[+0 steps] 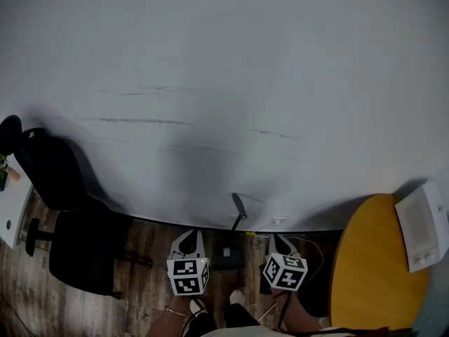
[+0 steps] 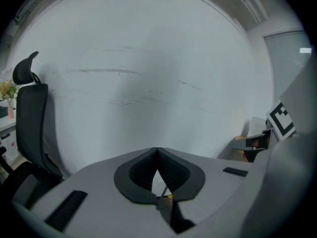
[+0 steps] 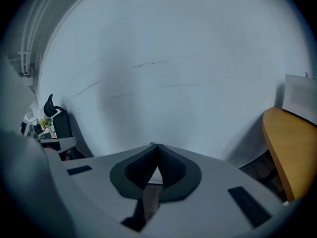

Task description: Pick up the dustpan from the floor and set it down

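A dark dustpan [image 1: 228,253] stands on the wooden floor against the white wall, its long handle [image 1: 239,206] leaning up the wall. It sits between my two grippers in the head view. My left gripper [image 1: 189,234] hangs just left of the pan, jaws together and holding nothing. To the pan's right, my right gripper [image 1: 275,237] is likewise shut and empty. In the left gripper view the gripper [image 2: 157,149] faces the wall with its tips meeting. The right gripper view shows that gripper [image 3: 156,145] shut the same way. Neither gripper touches the dustpan.
A black office chair [image 1: 70,216] stands at the left beside a white desk [image 1: 12,209]. A round wooden table [image 1: 379,265] with a white box [image 1: 424,227] is at the right. The person's shoes [image 1: 237,298] are just behind the dustpan.
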`<state>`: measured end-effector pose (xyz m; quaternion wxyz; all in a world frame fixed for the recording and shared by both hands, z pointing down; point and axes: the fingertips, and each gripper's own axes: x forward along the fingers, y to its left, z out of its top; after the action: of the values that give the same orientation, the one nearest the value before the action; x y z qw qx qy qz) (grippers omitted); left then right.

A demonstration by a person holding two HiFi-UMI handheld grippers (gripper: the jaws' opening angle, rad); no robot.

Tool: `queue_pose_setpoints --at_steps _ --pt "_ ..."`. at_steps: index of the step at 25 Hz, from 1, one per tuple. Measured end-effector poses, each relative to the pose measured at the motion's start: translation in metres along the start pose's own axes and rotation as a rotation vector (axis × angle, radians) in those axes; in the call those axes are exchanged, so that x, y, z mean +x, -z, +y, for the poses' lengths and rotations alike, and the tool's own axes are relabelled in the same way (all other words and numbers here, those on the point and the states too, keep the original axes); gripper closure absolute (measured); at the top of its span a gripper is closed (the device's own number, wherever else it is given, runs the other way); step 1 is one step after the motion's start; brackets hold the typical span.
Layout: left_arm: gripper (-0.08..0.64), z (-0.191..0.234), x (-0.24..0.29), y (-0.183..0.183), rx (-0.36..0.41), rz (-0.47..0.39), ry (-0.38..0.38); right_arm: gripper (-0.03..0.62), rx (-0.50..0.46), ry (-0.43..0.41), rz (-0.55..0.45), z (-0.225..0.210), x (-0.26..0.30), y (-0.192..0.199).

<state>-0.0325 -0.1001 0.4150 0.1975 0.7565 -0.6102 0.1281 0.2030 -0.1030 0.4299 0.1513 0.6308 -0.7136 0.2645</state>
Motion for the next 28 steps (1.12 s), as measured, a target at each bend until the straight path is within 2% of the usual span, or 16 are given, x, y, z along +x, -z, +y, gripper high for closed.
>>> queue_pose_setpoints --at_steps 8,14,23,28 --pt "0.554 -0.010 0.040 0.054 0.029 0.086 0.030 0.560 0.003 -0.004 0.080 -0.028 0.032 0.048" --pt "0.554 -0.024 0.082 0.106 0.055 0.123 0.066 0.560 0.038 -0.011 0.123 -0.052 0.074 0.103" --pt "0.554 -0.053 0.133 0.200 0.047 0.171 0.109 0.560 0.100 -0.010 0.138 -0.073 0.117 0.179" --pt "0.554 -0.059 0.138 0.225 0.042 0.186 0.110 0.560 0.094 -0.009 0.143 -0.077 0.120 0.196"
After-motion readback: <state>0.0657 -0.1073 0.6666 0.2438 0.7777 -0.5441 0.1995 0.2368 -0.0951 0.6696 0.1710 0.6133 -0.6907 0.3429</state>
